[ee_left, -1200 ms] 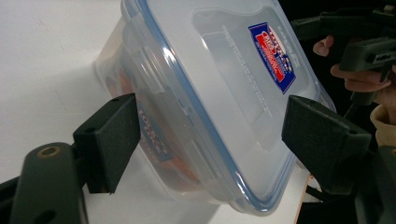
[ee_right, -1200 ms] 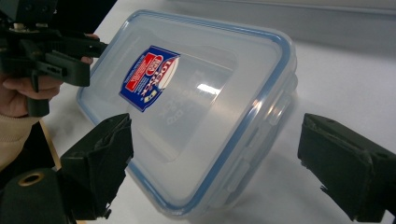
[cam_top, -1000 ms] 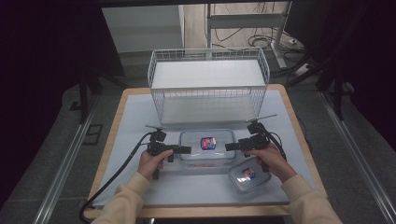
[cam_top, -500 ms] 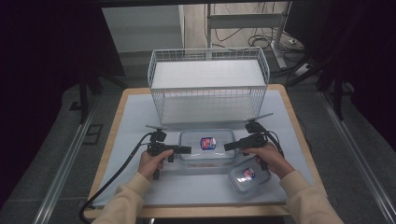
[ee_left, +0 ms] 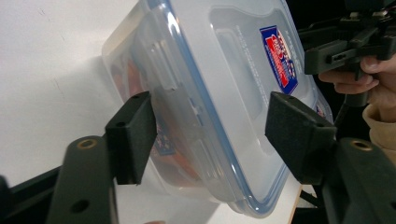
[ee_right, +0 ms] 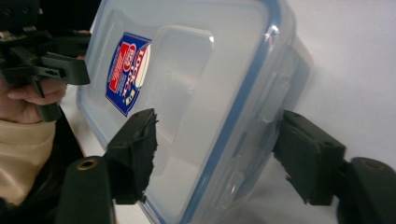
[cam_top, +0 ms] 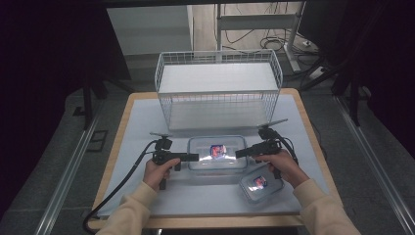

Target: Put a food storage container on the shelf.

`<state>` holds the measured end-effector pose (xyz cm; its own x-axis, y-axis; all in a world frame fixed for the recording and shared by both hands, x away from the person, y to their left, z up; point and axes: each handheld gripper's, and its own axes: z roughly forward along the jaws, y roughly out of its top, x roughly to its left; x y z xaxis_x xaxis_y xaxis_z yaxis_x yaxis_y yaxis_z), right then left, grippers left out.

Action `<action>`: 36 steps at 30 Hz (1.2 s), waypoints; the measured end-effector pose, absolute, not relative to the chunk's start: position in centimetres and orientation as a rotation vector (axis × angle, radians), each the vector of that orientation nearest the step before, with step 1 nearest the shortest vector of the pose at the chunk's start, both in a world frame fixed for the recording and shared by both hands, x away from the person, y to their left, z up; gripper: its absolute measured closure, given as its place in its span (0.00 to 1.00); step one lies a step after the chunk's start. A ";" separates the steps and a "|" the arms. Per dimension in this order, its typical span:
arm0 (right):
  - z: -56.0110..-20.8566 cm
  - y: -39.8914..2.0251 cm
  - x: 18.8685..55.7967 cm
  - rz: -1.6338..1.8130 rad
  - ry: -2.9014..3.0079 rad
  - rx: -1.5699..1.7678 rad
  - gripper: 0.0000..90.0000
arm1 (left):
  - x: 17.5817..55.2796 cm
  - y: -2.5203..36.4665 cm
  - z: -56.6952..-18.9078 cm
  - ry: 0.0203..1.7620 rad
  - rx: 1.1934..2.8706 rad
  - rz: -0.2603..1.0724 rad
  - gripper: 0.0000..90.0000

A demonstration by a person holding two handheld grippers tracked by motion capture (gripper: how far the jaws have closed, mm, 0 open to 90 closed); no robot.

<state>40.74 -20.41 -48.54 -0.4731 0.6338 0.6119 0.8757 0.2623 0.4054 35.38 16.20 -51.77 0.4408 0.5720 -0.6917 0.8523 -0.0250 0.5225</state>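
Observation:
A large clear lidded container (cam_top: 217, 152) with a blue seal and a red-and-blue label lies at the table's middle. My left gripper (cam_top: 193, 157) is at its left end and my right gripper (cam_top: 241, 152) at its right end. In the left gripper view the container's (ee_left: 219, 79) end sits between the jaws of the left gripper (ee_left: 215, 135), one pad (ee_left: 133, 135) by the side clip, the other over the lid. The right gripper (ee_right: 219, 158) straddles the opposite end of the container (ee_right: 196, 70) the same way. Both pairs of jaws have just been closing around it and do not clearly press.
A white wire basket (cam_top: 219, 90) stands at the back of the table, just behind the container. A smaller lidded container (cam_top: 260, 184) lies at the front right by the right hand. Cables trail from both grippers toward the table's front and sides.
Both hands stay at the container's ends. No other shift shows in the high view.

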 end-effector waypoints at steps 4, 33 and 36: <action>-48.5 -20.8 40.4 -1.068 -2.196 -1.385 0.42 | 34.9 16.2 -51.5 1.243 1.699 -0.333 0.42; -47.5 -21.8 39.7 -1.252 -2.197 -1.349 0.56 | 34.4 16.6 -50.8 1.212 1.655 -0.244 0.53; -47.5 -21.8 39.6 -1.267 -2.205 -1.345 0.56 | 34.4 16.6 -50.7 1.208 1.657 -0.235 0.53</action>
<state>39.57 -21.77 -47.53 -0.5357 0.5889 0.6052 0.8193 0.1891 0.5413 34.41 16.57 -50.72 0.4759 0.5922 -0.6502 0.7926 0.0315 0.6089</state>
